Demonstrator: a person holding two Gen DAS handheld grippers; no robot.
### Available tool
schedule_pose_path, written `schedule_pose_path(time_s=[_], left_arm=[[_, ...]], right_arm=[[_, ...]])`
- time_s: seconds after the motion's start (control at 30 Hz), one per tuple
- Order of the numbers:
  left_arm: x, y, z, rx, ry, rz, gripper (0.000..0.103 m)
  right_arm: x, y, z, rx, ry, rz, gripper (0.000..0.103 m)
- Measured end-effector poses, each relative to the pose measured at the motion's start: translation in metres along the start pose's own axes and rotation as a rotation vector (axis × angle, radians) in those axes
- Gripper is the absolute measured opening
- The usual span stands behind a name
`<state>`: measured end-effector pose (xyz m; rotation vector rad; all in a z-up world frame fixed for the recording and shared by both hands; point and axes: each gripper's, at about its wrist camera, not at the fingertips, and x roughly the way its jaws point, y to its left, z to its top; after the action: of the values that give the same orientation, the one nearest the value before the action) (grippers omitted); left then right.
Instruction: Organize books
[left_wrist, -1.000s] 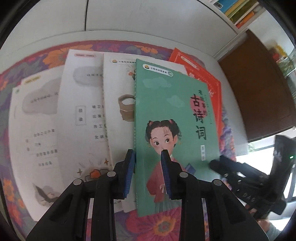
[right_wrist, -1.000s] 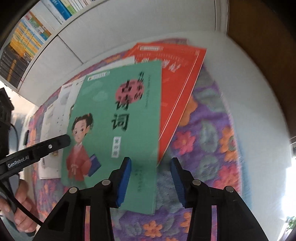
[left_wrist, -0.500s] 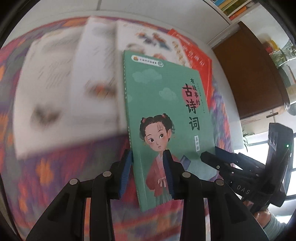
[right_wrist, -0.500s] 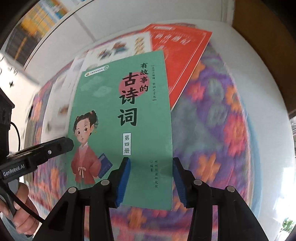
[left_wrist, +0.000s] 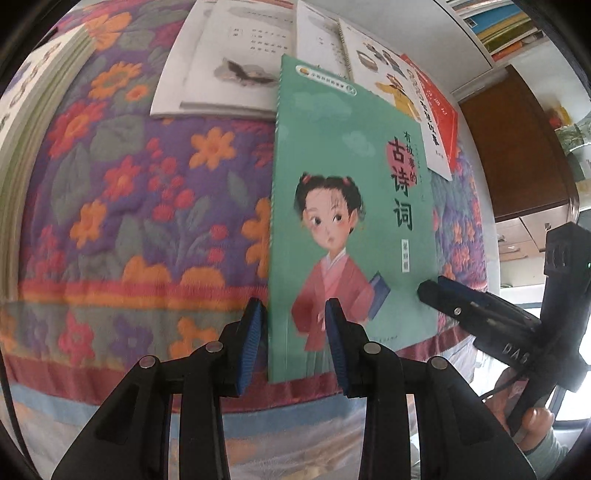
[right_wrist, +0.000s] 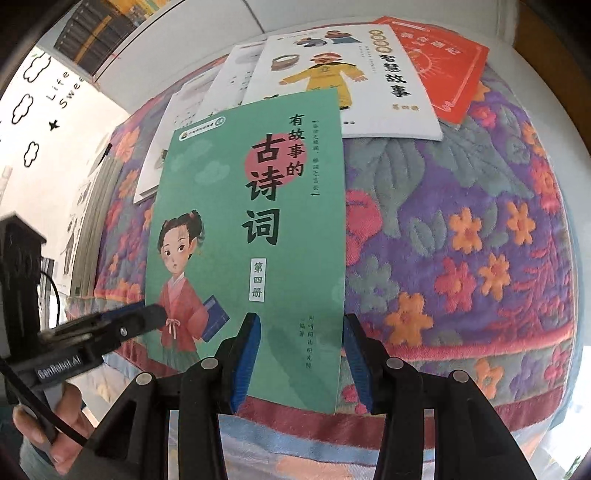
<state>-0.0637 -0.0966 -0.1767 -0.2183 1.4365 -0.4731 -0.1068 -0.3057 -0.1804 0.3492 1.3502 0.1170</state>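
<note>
Green book (left_wrist: 347, 206): lifted clear of the floral cloth (left_wrist: 122, 206), cover up, its near edge toward both cameras.
Left claw (left_wrist: 293, 343): narrow, gripping the book's near-left corner, spine edge between the blue pads.
Right claw (right_wrist: 301, 354): narrow too, clamped on the near-right corner.
White books (right_wrist: 343, 77): fanned on the cloth beyond the green one.
Red book (right_wrist: 443, 70): far right, partly under a white one.
Stack (left_wrist: 26, 122): pages at the cloth's left edge.

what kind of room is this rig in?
Likely a home study or child's room: children's books such as the green book lie on a floral quilted cover, with a bookshelf behind and cloud wall stickers.
</note>
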Motion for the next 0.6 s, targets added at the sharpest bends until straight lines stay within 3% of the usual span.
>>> schedule_pose_path(time_s=[0.6], left_arm=[[0.001, 0.003, -0.003, 0.027, -0.006, -0.033, 0.033]], right_arm=[[-0.005, 0.0, -0.014, 0.055, -0.024, -0.069, 0.044]])
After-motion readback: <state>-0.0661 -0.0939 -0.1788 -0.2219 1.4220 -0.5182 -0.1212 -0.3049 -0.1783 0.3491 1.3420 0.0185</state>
